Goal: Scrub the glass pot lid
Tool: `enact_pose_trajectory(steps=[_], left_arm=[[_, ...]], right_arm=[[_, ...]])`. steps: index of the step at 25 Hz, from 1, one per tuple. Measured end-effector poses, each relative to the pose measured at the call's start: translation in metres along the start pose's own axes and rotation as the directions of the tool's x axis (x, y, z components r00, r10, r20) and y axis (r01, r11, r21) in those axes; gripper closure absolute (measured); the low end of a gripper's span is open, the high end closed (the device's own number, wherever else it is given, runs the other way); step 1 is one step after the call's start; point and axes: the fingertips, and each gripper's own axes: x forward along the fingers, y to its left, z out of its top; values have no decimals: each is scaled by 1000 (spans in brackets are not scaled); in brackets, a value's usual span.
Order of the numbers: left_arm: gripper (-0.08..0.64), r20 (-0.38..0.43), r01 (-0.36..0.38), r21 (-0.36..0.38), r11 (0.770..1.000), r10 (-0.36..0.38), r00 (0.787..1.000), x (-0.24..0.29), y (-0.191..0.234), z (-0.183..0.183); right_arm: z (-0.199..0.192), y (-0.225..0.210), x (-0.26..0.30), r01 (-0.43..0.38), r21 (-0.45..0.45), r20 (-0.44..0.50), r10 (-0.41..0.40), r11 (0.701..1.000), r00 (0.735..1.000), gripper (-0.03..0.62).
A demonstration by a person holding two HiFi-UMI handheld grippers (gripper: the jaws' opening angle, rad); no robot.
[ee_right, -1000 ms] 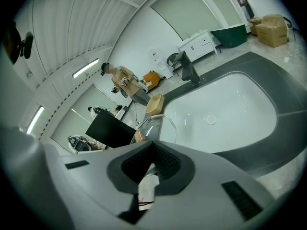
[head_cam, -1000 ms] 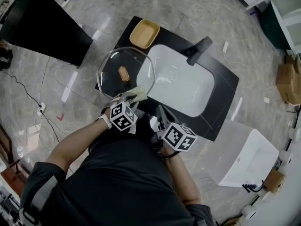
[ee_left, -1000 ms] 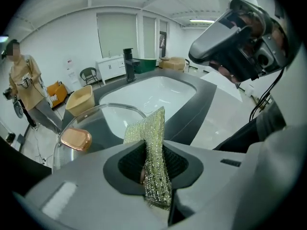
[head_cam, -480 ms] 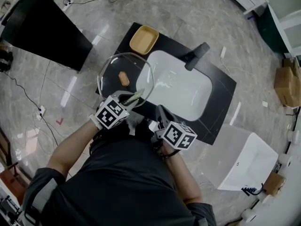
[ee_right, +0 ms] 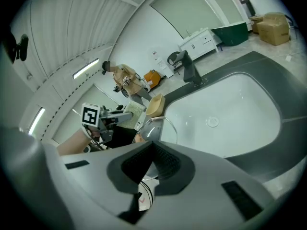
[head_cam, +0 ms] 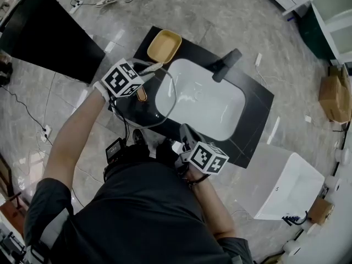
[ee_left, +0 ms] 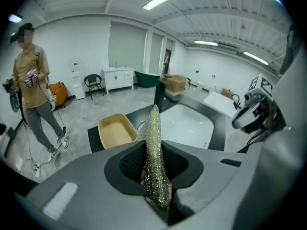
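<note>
The left gripper (ee_left: 153, 150) was clamped on a green scrubbing pad (ee_left: 154, 123), which stood up on edge between its jaws and stuck out well past them. In the head view this gripper was over the far side of the glass lid (head_cam: 155, 106), close to the yellow tray (head_cam: 164, 44). No view showed whether the pad was pressing on the glass.

The lid lay on the dark surface (head_cam: 254, 120) to the left of the white sink (head_cam: 203, 103), with one side of its rim reaching over the sink's edge.

The right gripper (ee_right: 153, 146) was low and near the person's body. Its jaws were together with nothing seen between them, and the lid's near rim was just beyond their tips.

The main risk seemed to be that the lid was loose. A sideways stroke with nothing pinning the lid could slide it into the sink or off the surface's near edge, where glass might chip or break. The pad was held by a narrow strip only, so hard pressure could fold it or pull it out of the jaws. A wide stroke at the far rim might also knock the tray.
</note>
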Motion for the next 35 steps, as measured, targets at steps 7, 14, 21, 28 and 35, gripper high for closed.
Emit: enact_pose_trajectory(steps=[7,14,21,28,35], left_arm=[[485,-295,-138,152,979,178,939,51,56,-44],[485,-292,-65,180,981,117,949,87,31,-36],[485,-301,18,204,979,46,953,108,-16,-33],[485,-310,62,169,984,-7,951,108,-46,-32],[485,-364,167,127,978,-110,925,110,-102,-51]], right_arm=[[-2,-35,-27,70,106,74,-78,992,994,584],[-12,-46,-32,81,168,93,-97,983,991,586],[-14,-49,-31,78,176,92,-96,981,991,584],[-13,-48,-29,75,168,79,-90,983,993,584],[-18,-44,-23,61,176,63,-73,983,995,584]])
